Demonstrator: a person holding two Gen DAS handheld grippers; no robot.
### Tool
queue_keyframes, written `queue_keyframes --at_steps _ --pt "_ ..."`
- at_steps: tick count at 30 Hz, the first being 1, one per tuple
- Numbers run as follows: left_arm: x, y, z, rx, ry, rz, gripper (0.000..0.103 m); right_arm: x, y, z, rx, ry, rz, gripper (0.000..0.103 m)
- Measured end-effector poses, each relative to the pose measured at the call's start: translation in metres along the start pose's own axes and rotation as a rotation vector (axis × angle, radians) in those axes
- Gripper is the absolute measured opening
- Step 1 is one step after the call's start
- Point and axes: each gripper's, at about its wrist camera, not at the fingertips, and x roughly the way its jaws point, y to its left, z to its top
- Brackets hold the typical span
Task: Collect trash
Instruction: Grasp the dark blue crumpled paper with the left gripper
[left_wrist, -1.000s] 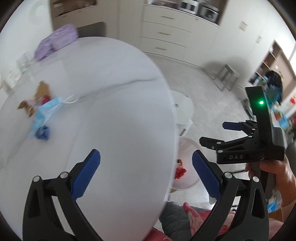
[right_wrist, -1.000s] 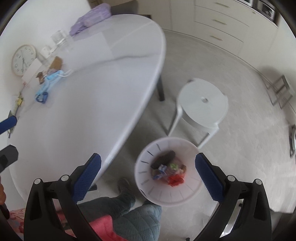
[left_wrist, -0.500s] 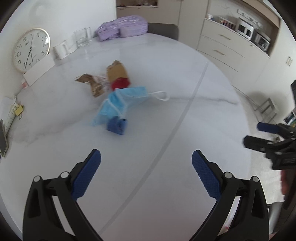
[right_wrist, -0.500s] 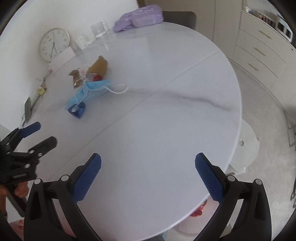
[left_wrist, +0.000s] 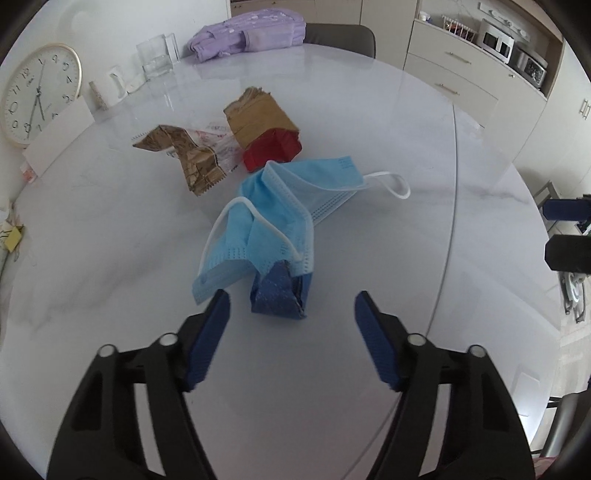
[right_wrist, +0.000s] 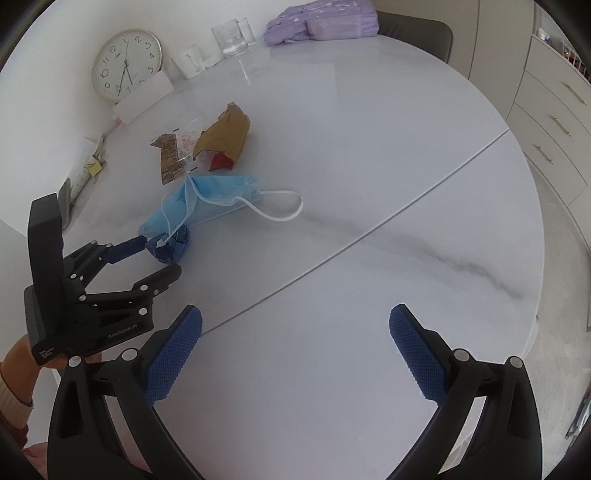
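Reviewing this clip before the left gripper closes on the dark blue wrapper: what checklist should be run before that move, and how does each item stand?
1. Left gripper open: ok, jaws spread and empty.
2. Dark blue wrapper between the fingers: ok, it lies centred just ahead of the fingertips.
3. Wrapper free of other trash: not ok, the blue face mask drapes over its top and may come along.
4. Right gripper out of the way: ok, open, empty, held back over bare table.
5. Fingers low enough to grip: cannot tell.
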Motion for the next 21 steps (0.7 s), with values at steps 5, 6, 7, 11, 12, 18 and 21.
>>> queue_keyframes --at_steps 5,6,7,11,12,18,21 --pt "0.013 0.003 0.002 0.009 0.016 -0.003 0.051 0.020 0.003 0.014 -0.026 0.026 0.015 0.101" --pt "0.015 0.003 0.003 0.010 0.022 -0.008 0.049 0.024 0.003 0.017 -0.032 0.031 0.018 0.101" --pt "0.016 0.003 0.004 0.011 0.023 -0.008 0.049 0.027 0.004 0.020 -0.039 0.033 0.024 0.101" --pt "0.019 -0.001 0.006 0.023 0.012 0.003 0.038 0.035 0.007 0.029 -0.077 0.040 0.038 0.101" --pt "0.019 -0.001 0.006 0.018 0.010 0.000 0.038 0.037 0.009 0.032 -0.090 0.042 0.043 0.101" --pt "0.014 0.004 0.004 -0.016 0.013 -0.027 0.036 0.044 0.022 0.053 -0.232 0.050 0.117 0.101" --pt "0.009 0.006 0.004 -0.007 0.009 -0.038 0.036 0.051 0.033 0.069 -0.370 0.085 0.160 0.101"
